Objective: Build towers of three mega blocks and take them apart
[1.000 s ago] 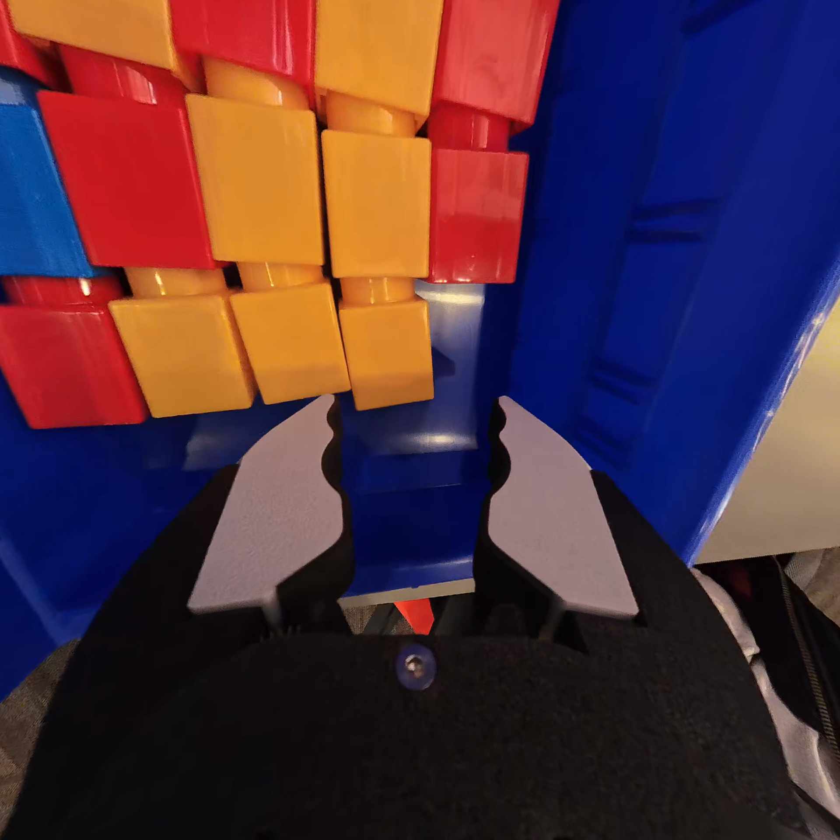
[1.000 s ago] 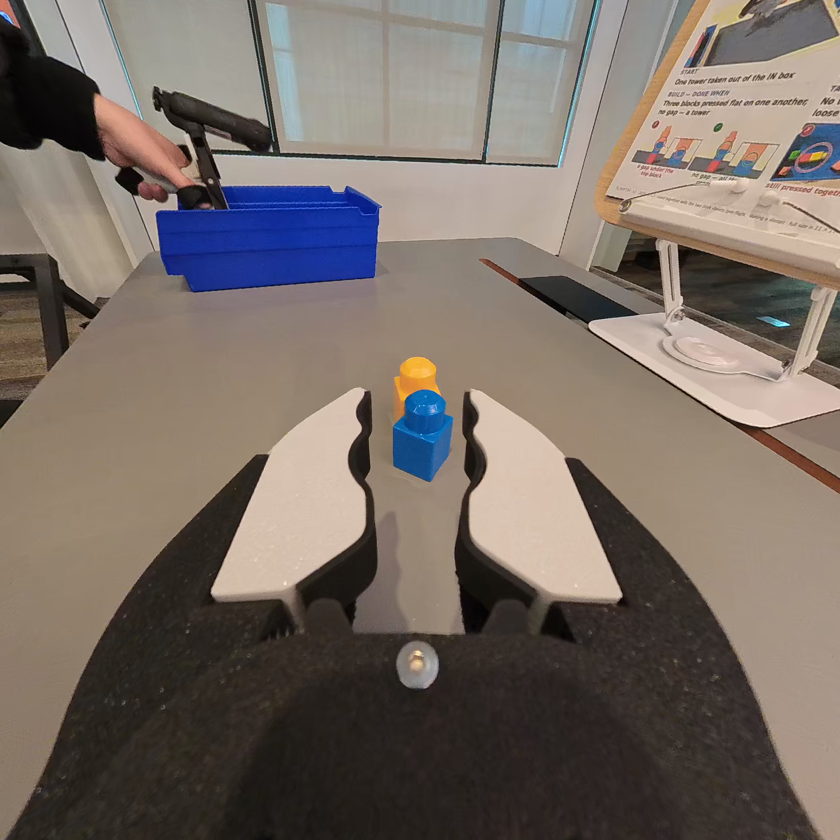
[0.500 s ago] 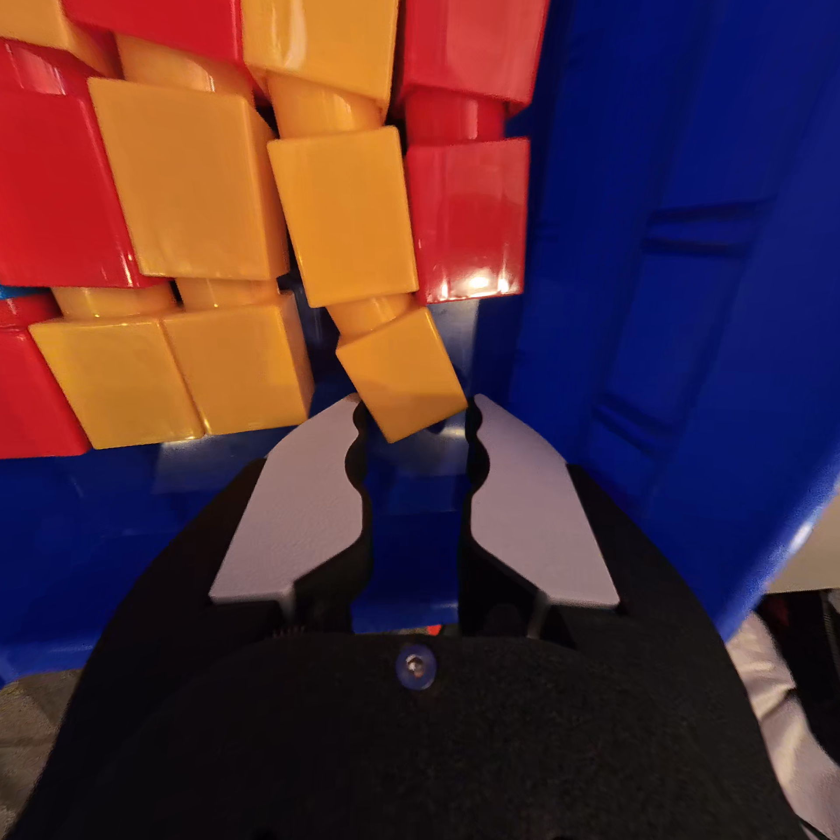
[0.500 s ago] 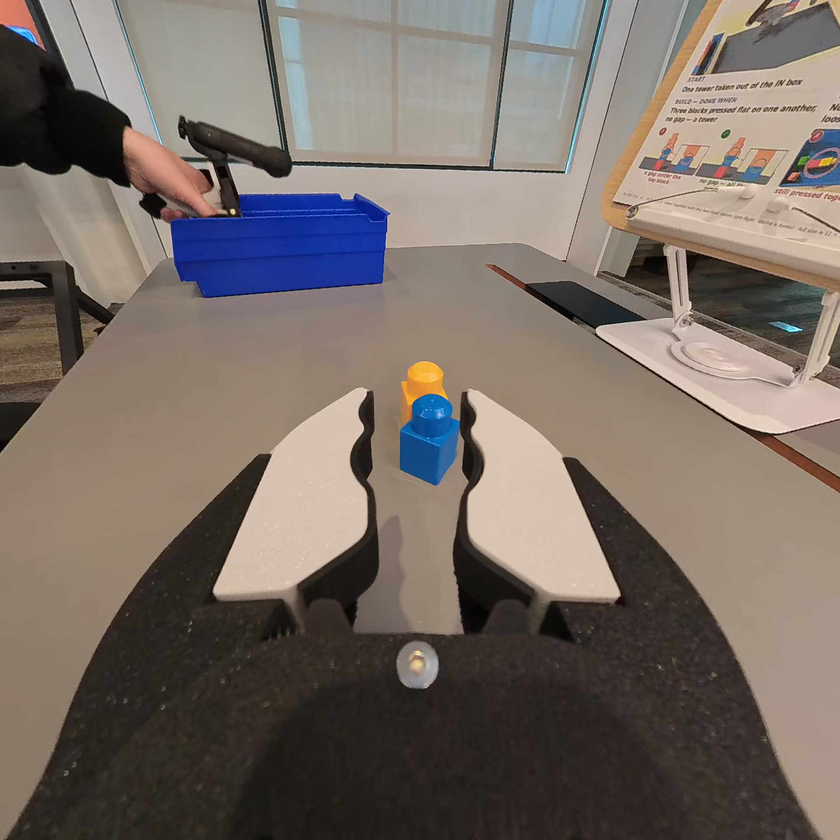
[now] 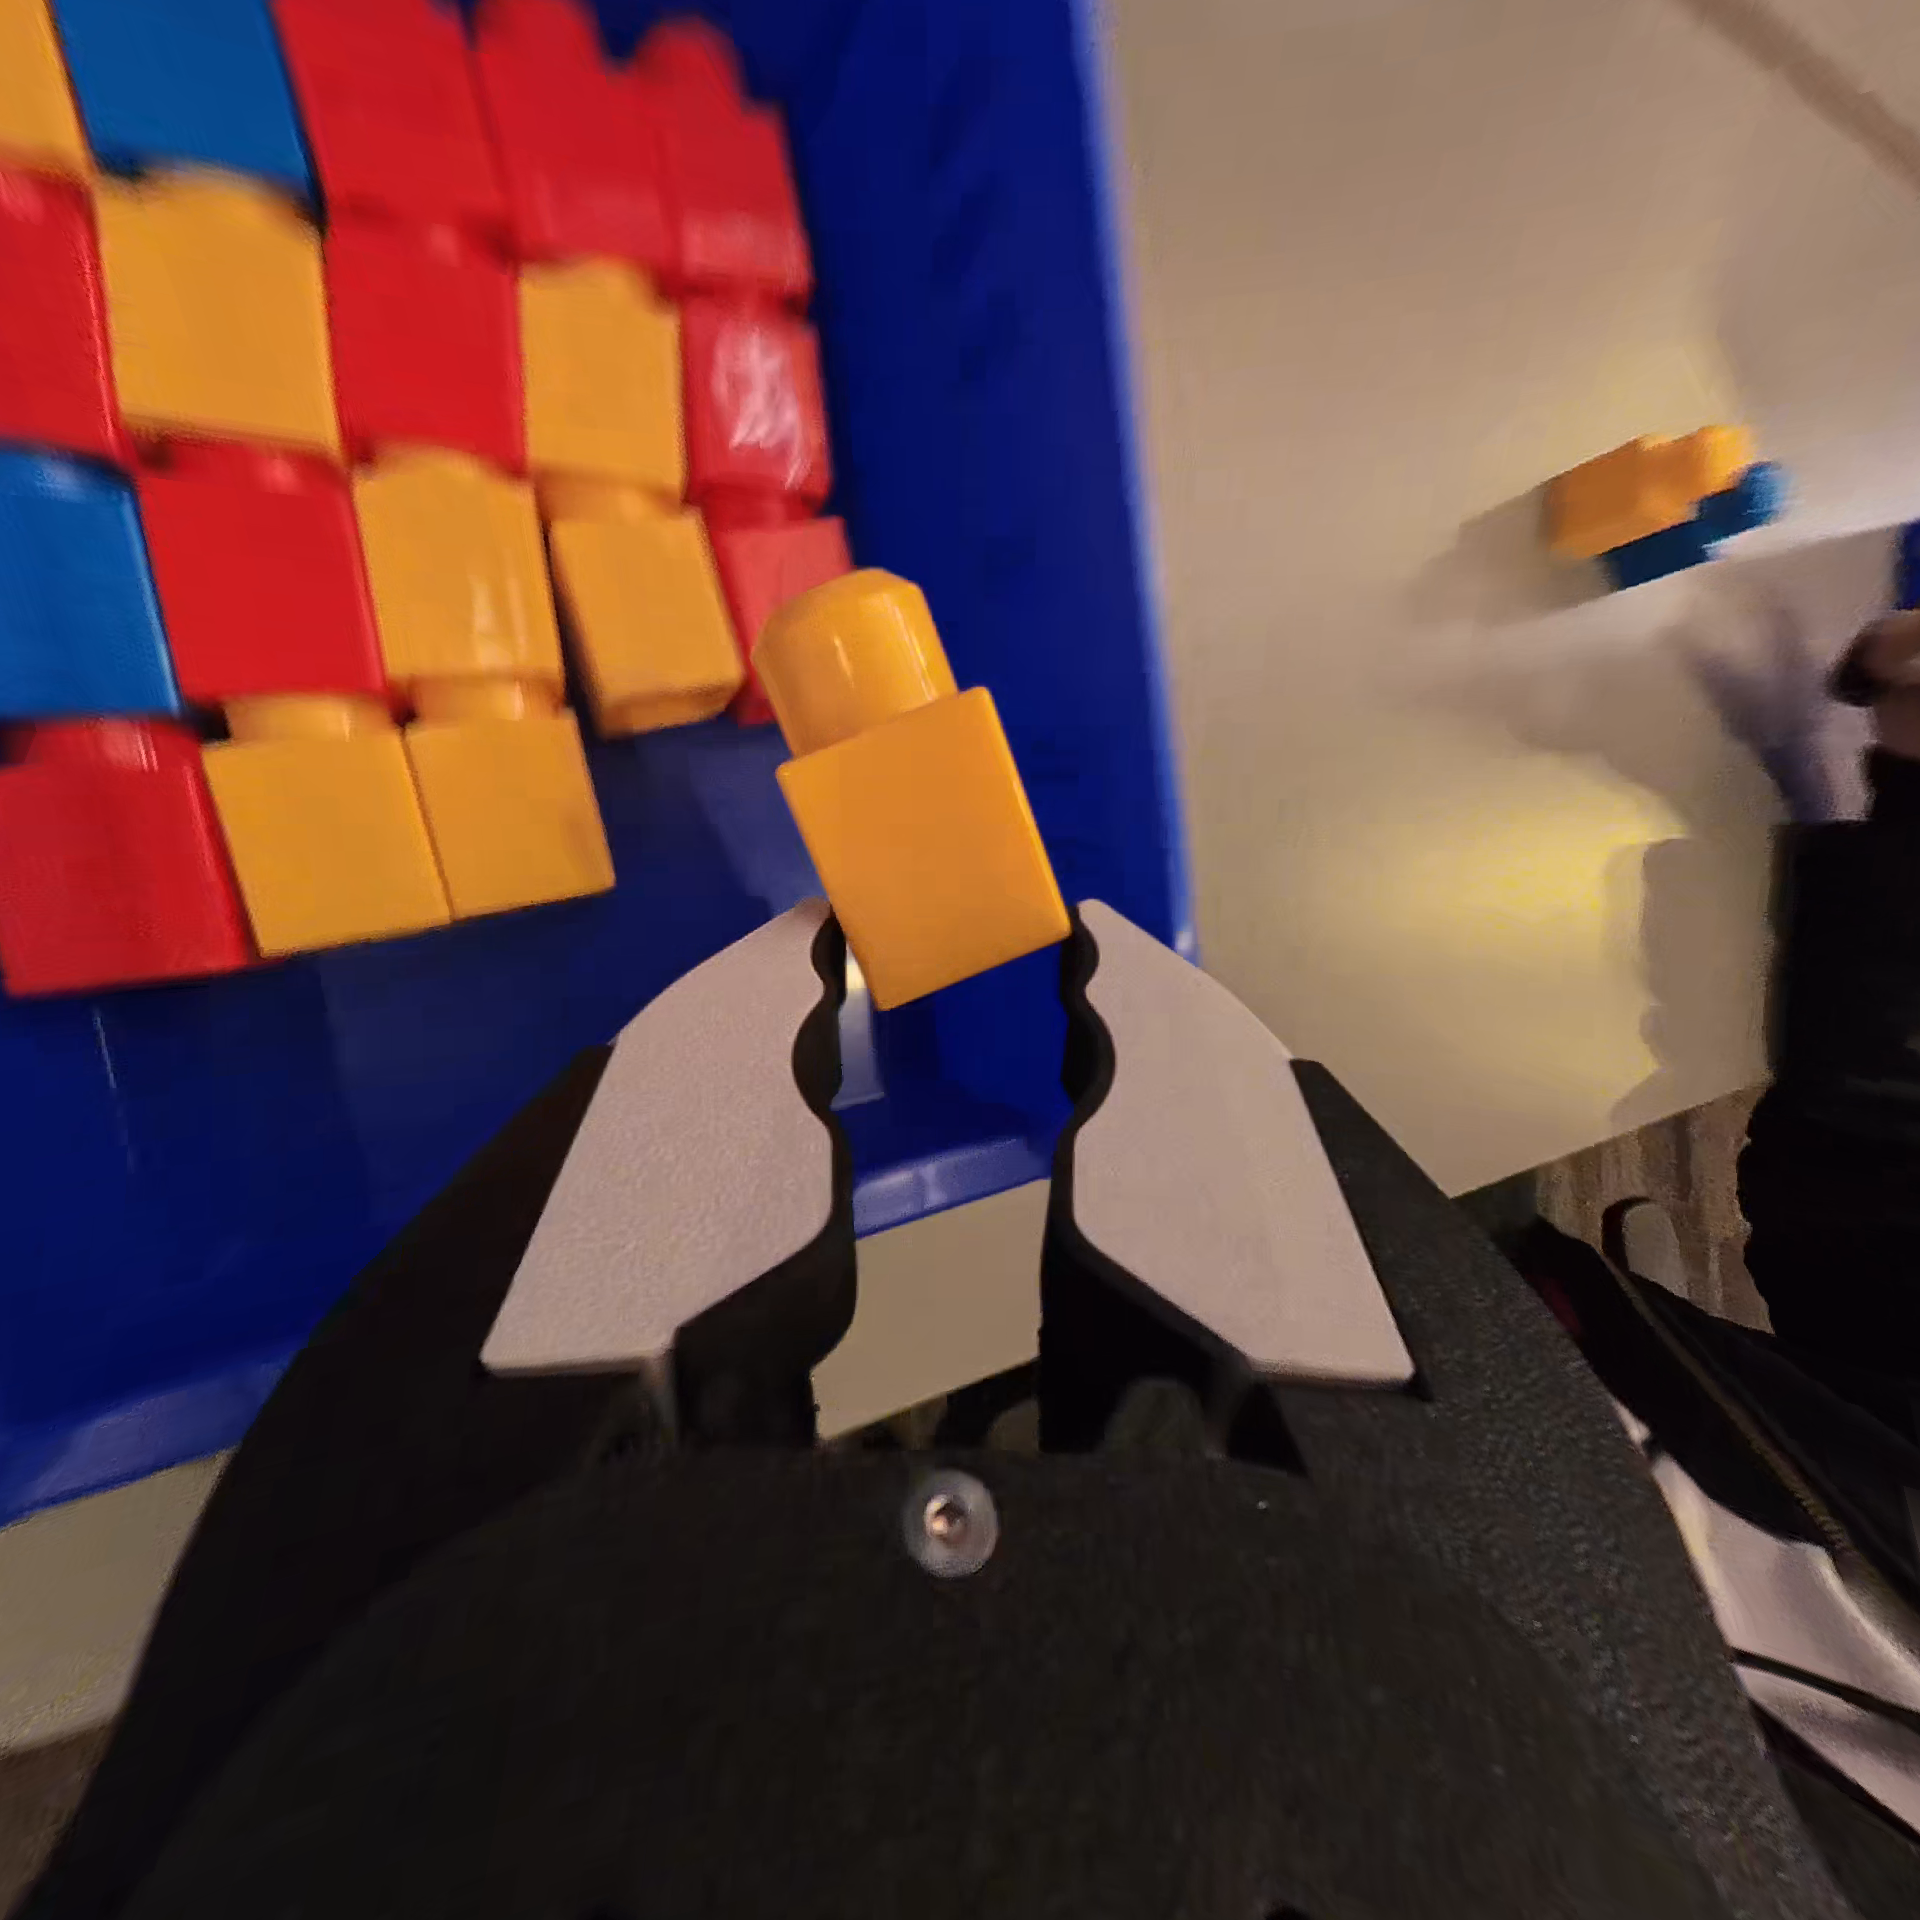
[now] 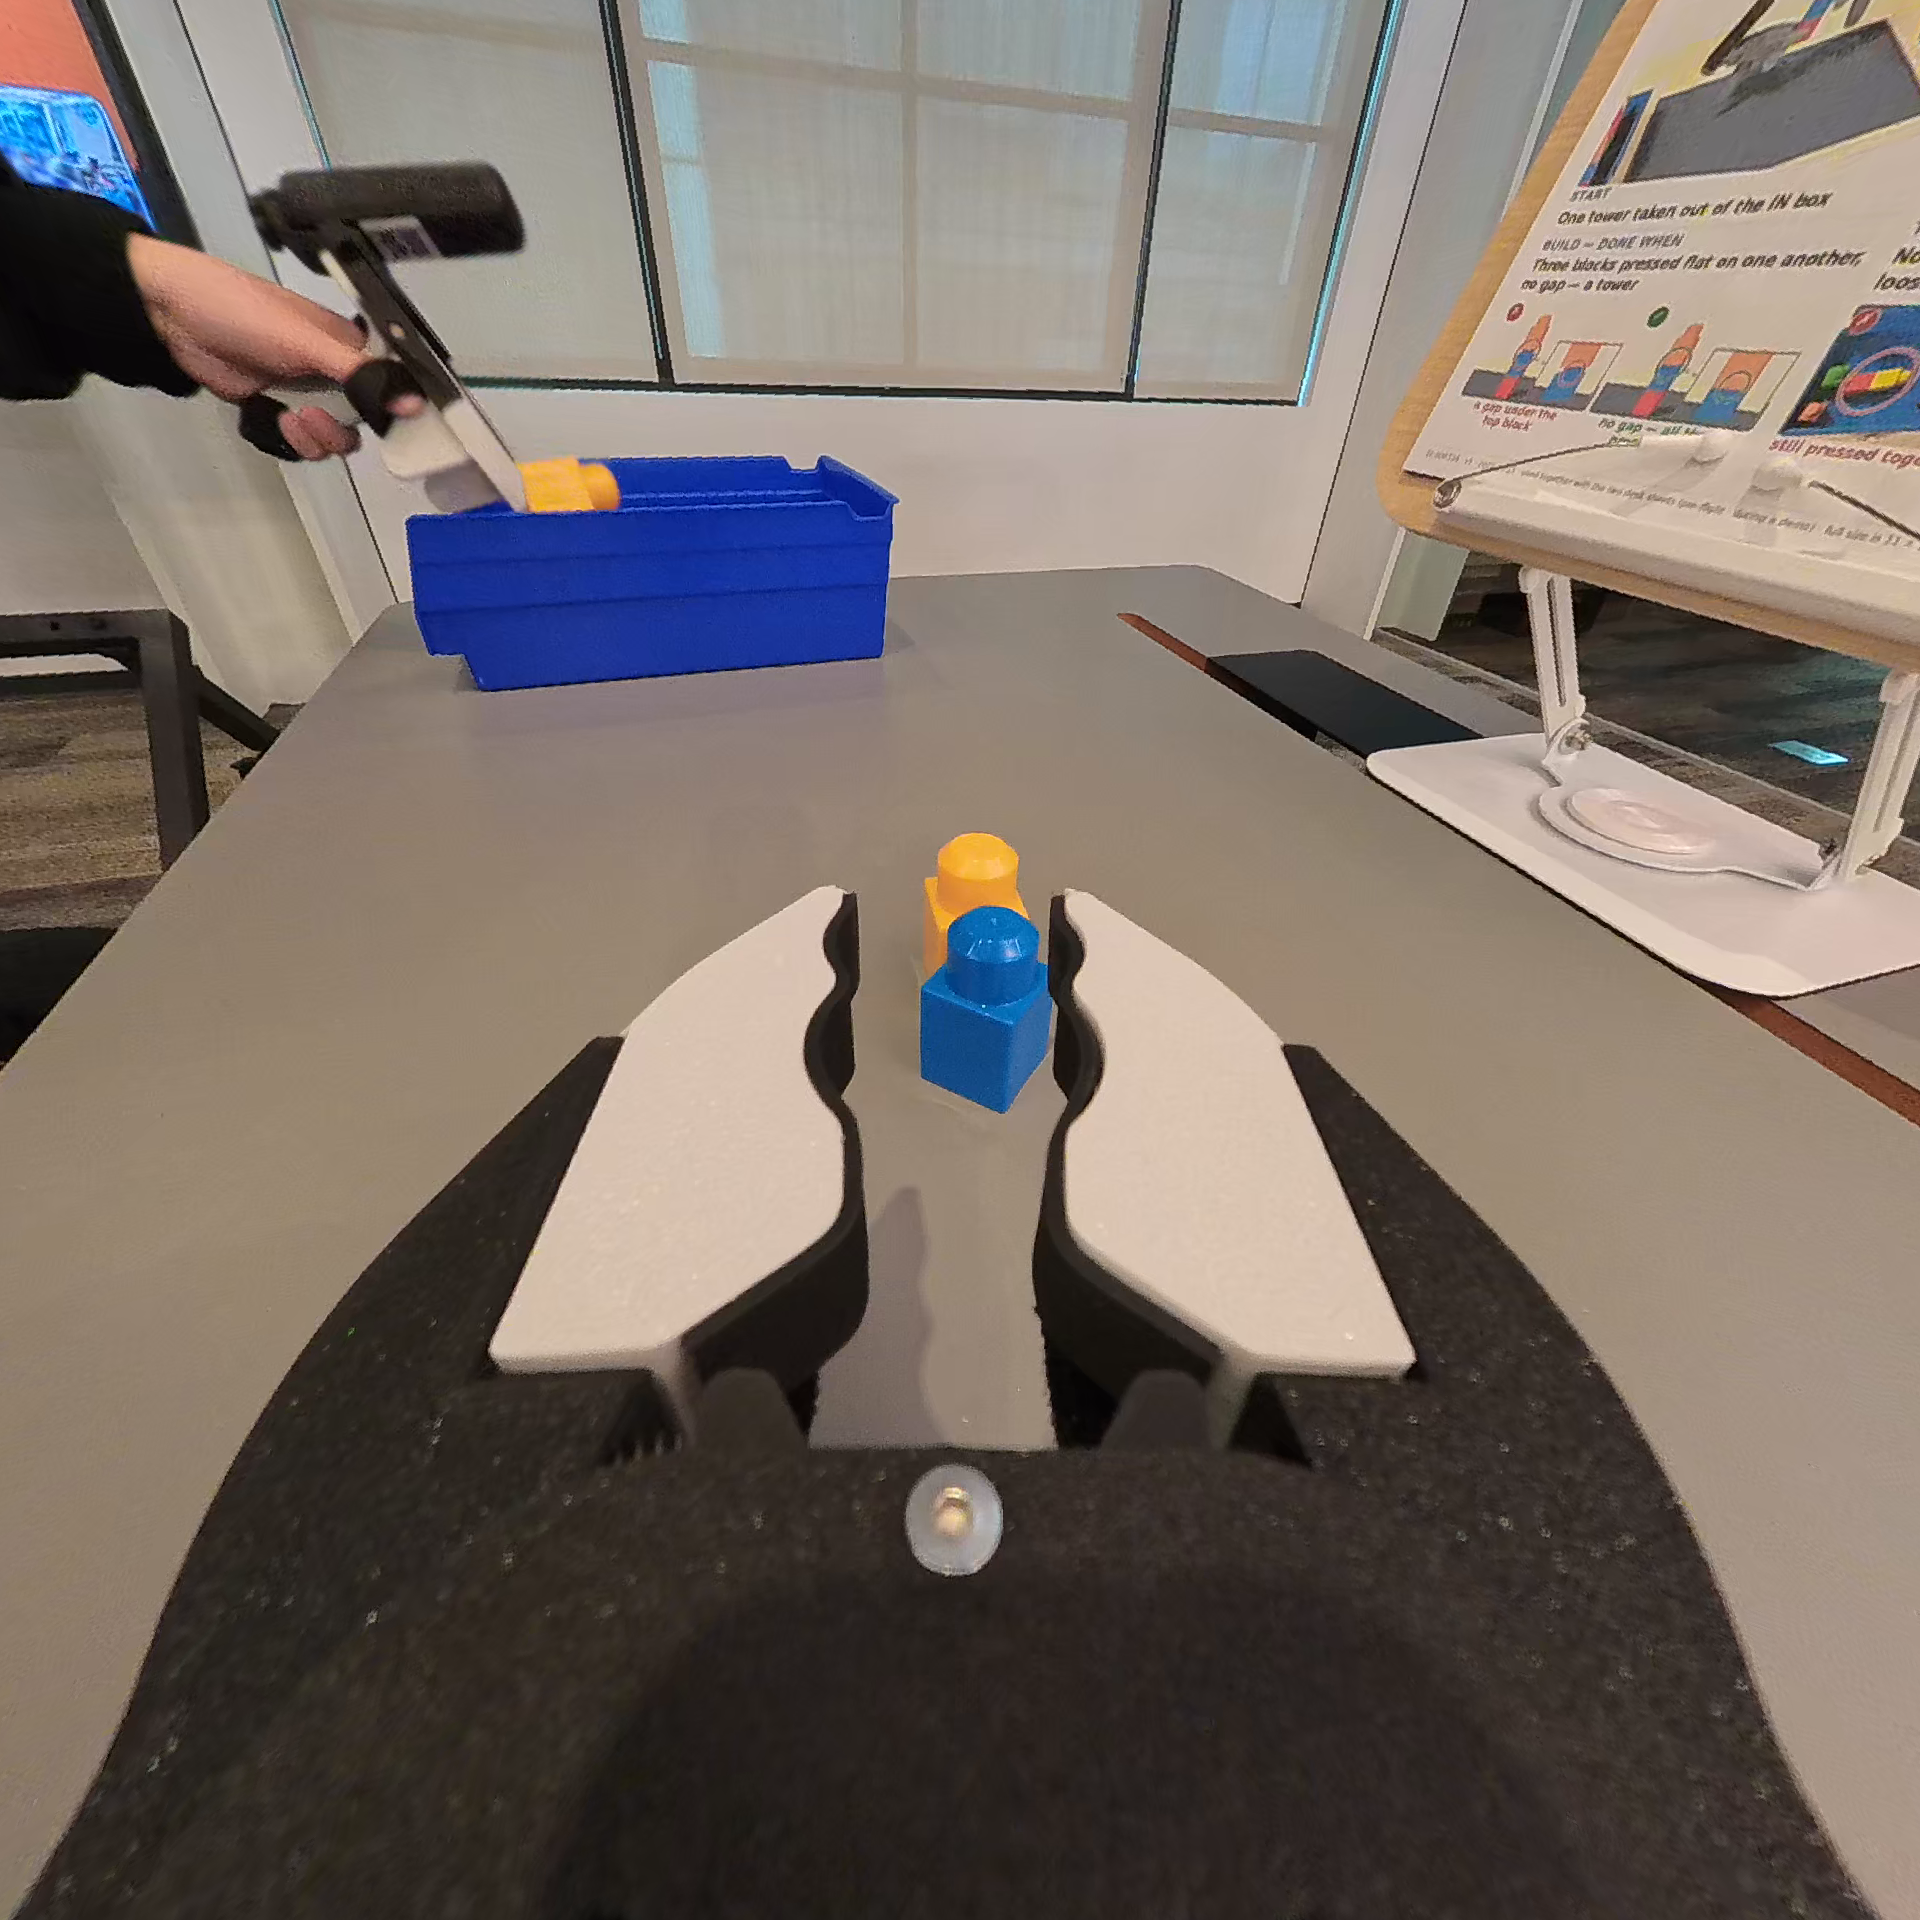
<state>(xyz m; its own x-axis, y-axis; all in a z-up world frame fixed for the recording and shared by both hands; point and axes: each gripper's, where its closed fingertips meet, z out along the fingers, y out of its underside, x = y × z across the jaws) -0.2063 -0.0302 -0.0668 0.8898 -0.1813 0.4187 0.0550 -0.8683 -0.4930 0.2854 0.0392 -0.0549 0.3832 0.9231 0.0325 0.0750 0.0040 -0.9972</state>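
Observation:
My left gripper (image 5: 951,940) is shut on a single yellow block (image 5: 914,821), held above the blue bin (image 5: 966,343) of red, yellow and blue blocks. In the right wrist view the left gripper (image 6: 499,488) holds that yellow block (image 6: 571,485) over the bin's (image 6: 665,592) left end. My right gripper (image 6: 951,925) is open, low over the grey table (image 6: 520,883). A blue block (image 6: 982,1023) stands upright between its fingertips, nearer the right finger (image 6: 1195,1122), with a yellow block (image 6: 971,883) just behind it. Both also show blurred in the left wrist view (image 5: 1662,509).
A white stand (image 6: 1662,862) holding an instruction board (image 6: 1714,260) is at the table's right side. A dark flat pad (image 6: 1340,696) lies near the right edge. A person's hand and dark sleeve (image 6: 156,312) hold the left gripper. Windows are behind the bin.
My left gripper closed on one yellow block, pulled it off its tower and lifted it out of the bin. My right gripper moved slightly closer to the blue block.

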